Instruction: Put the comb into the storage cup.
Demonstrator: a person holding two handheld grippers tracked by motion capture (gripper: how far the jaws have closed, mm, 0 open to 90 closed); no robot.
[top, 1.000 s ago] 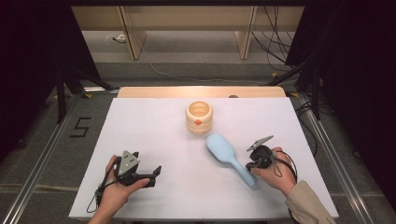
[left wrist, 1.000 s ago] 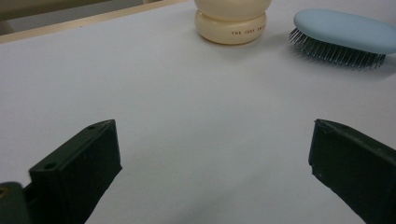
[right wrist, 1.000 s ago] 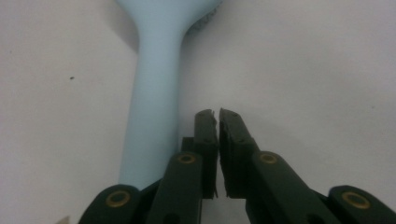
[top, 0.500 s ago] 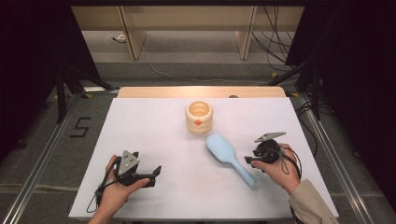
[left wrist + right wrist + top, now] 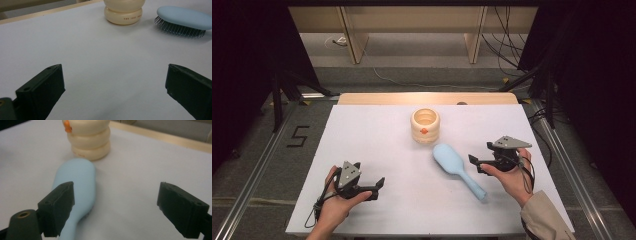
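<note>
From the high view I see a white table (image 5: 377, 145) with a person's two hands reaching in from the near edge, each holding a two-jaw gripper.

The right gripper (image 5: 475, 165) sits just to the right of a pale blue hairbrush (image 5: 457, 168), close to it but not touching. Its jaws have just been opening and now stand wide apart, with nothing between them. In the right gripper view, the brush (image 5: 76, 185) lies bristles down, its rounded back up, running from the lower left toward the middle of the picture. The gripper's left jaw stands in front of the brush's handle; the right jaw is well clear over bare table.

The brush lies at an angle on the table, its broad head pointing toward a cream, ribbed, round container (image 5: 425, 125) with a small orange mark on its side. The head stops near that container, and the handle points back toward the near right edge.

My left gripper (image 5: 379, 186) rests low at the near left of the table, well apart from the brush. In the left gripper view its jaws are spread wide over empty white surface, with the container (image 5: 124, 11) and the brush's bristled head (image 5: 183, 21) far ahead.
</note>
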